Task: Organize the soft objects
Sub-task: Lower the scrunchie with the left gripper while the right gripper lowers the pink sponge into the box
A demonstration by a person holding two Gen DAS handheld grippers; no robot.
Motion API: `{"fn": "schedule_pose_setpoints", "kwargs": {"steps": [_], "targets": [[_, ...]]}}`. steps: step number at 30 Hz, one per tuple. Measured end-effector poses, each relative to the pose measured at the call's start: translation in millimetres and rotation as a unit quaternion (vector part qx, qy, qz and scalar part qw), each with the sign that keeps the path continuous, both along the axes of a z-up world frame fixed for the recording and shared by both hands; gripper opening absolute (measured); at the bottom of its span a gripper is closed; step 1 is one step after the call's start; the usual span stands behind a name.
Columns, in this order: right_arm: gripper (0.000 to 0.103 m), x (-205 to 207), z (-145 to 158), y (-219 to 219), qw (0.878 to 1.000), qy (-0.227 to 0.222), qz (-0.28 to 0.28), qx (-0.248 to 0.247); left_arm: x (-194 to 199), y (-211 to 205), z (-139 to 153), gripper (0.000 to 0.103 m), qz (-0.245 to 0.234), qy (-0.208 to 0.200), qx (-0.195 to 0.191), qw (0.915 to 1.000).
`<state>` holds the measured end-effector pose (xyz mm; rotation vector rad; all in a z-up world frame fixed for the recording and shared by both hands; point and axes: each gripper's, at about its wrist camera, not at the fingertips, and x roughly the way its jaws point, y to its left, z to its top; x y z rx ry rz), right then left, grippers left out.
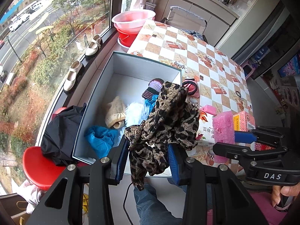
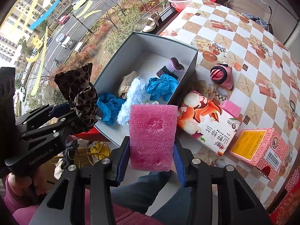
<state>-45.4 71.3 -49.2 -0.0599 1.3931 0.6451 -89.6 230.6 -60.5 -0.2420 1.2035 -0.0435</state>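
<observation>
My left gripper (image 1: pixel 148 155) is shut on a leopard-print scrunchie (image 1: pixel 168 118), held above the near end of an open grey box (image 1: pixel 135 65). It also shows in the right wrist view (image 2: pixel 80 95). My right gripper (image 2: pixel 151 153) is shut on a pink sponge (image 2: pixel 152 136), held over the box's (image 2: pixel 187 71) near right corner; the sponge also shows in the left wrist view (image 1: pixel 223 125). Inside the box lie blue cloths (image 1: pixel 101 136), a white fluffy piece (image 1: pixel 135 112), a beige knit (image 1: pixel 115 112) and a purple-dark knit (image 1: pixel 153 88).
On the checkered table (image 2: pixel 243 43) lie a pink and dark knit item (image 2: pixel 222 75), a small pink sponge (image 2: pixel 230 107), a floral tissue pack (image 2: pixel 208 121), a pink carton (image 2: pixel 260 150) and a hair tie (image 2: pixel 292 106). Red stools (image 1: pixel 41 166), black cloth (image 1: pixel 61 133), shoes (image 1: pixel 73 76) and basins (image 1: pixel 133 20) stand left.
</observation>
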Motion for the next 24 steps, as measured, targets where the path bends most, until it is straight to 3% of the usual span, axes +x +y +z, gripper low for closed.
{"fn": "schedule_pose_setpoints", "kwargs": {"steps": [10, 24], "targets": [[0.045, 5, -7, 27, 0.999, 0.005, 0.045, -0.014, 1, 8, -27, 0.043, 0.025, 0.033, 0.013, 0.9991], [0.045, 15, -7, 62, 0.996, -0.004, 0.088, -0.021, -3, 17, -43, 0.044, 0.043, 0.044, 0.026, 0.9978]]}}
